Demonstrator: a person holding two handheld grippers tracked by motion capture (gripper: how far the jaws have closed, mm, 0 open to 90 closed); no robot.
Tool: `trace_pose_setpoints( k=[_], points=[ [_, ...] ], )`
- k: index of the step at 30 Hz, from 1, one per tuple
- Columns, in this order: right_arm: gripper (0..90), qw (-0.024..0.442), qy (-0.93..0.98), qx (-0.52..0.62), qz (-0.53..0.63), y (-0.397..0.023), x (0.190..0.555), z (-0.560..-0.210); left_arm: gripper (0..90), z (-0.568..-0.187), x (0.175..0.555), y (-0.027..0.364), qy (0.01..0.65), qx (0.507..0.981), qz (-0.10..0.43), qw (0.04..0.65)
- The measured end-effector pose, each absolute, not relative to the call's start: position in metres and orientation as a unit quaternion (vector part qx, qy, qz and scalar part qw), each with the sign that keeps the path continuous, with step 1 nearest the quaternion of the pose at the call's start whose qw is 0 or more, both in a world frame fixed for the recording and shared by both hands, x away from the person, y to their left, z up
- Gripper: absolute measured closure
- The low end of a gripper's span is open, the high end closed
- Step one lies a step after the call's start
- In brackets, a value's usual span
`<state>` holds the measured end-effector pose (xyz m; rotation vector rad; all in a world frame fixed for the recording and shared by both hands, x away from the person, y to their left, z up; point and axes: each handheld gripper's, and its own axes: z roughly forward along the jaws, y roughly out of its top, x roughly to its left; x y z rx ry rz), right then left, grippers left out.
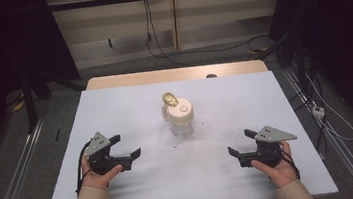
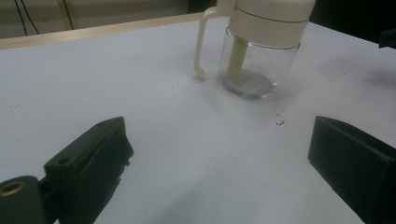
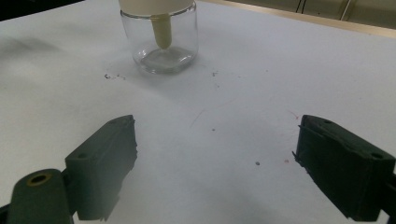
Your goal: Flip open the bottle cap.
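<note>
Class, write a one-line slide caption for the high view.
Two open grippers, left and right, rest either side of a lidded glass jar on a white table.

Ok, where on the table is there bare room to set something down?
Nearly all of the table is free: between the left gripper and right gripper, plus both back corners. Only the jar at centre takes space.
</note>
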<state>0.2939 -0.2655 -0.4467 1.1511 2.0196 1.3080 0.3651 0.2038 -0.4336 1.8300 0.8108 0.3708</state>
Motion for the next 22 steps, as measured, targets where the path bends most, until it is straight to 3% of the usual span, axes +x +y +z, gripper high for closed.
trace_pose_setpoints(
  k=[22],
  points=[
    [12.1, 0.244, 0.733, 0.419, 0.477, -0.272, 0.289, -0.447, 4.8, -0.438, 0.358, 0.222, 0.347, 0.770, 0.164, 0.510]
  ],
)
